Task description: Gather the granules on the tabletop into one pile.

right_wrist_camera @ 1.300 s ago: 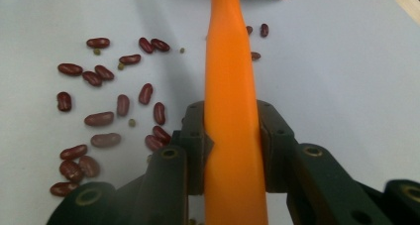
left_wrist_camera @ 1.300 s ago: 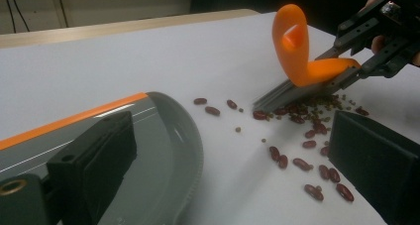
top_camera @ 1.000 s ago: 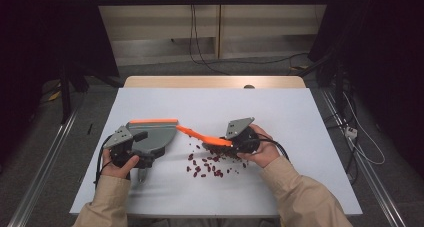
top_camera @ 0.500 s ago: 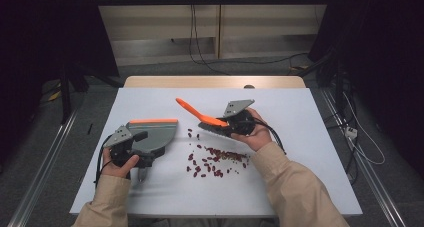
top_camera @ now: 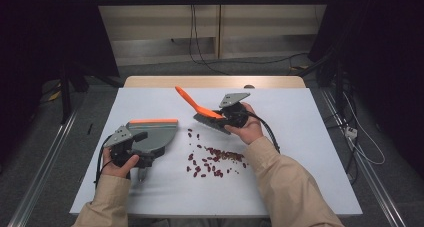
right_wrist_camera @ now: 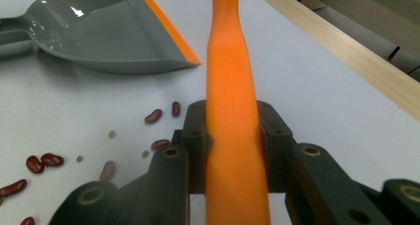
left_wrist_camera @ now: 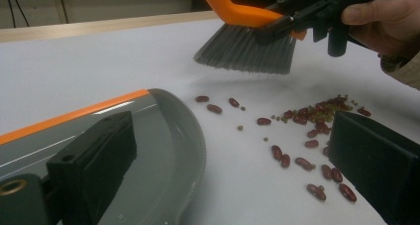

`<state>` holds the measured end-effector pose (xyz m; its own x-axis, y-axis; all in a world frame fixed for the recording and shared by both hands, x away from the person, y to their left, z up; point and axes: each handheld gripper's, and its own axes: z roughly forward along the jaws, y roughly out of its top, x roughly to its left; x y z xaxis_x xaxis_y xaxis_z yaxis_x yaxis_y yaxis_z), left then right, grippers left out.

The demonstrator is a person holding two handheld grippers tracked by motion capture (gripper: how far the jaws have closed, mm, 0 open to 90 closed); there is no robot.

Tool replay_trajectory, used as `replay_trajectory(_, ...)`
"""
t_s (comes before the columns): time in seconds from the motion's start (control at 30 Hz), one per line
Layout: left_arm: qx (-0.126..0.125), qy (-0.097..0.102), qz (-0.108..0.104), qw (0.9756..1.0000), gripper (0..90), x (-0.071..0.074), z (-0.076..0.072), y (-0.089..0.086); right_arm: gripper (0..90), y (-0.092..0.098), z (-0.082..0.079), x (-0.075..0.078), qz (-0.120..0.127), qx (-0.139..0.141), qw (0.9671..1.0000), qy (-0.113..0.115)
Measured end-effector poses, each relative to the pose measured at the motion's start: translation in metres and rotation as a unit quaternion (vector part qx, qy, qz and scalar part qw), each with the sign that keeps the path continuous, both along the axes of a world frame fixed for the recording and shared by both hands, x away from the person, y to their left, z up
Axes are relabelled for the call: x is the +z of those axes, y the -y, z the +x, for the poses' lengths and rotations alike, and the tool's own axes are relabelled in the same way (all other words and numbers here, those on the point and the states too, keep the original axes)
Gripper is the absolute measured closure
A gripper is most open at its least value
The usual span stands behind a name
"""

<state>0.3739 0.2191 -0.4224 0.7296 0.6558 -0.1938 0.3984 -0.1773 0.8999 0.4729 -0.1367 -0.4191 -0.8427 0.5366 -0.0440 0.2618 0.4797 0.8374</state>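
Brush lifted over the beans, dustpan waiting.

My right gripper (top_camera: 223, 118) is pinched tight on the orange handle of the brush (top_camera: 200, 110), both jaws pressed against it, with the grey bristles hanging just above the white table (top_camera: 310, 152) beyond the scattered red beans (top_camera: 212, 159). My left gripper (top_camera: 142, 154) grips the grey dustpan (top_camera: 152, 134), one jaw inside the pan; it lies flat left of the beans. Since a second ago, the brush has swung up and away from the dustpan; the pan stayed put.

Brush (top_camera: 205, 113) now away from dustpan (top_camera: 152, 135), lifted beyond the beans (top_camera: 215, 159)
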Motion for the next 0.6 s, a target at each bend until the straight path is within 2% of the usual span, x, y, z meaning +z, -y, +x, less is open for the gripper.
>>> replay_trajectory(0.37,-0.001,0.0,0.003,1.0,4.8,0.0,0.0,0.001,71.3,-0.009,0.006,-0.004,0.006,-0.001,1.0,0.005)
replay_trajectory(0.6,0.002,-0.002,0.004,1.0,4.8,-0.001,0.001,0.0,71.3,-0.026,0.013,-0.006,-0.001,0.01,0.9996,0.027)
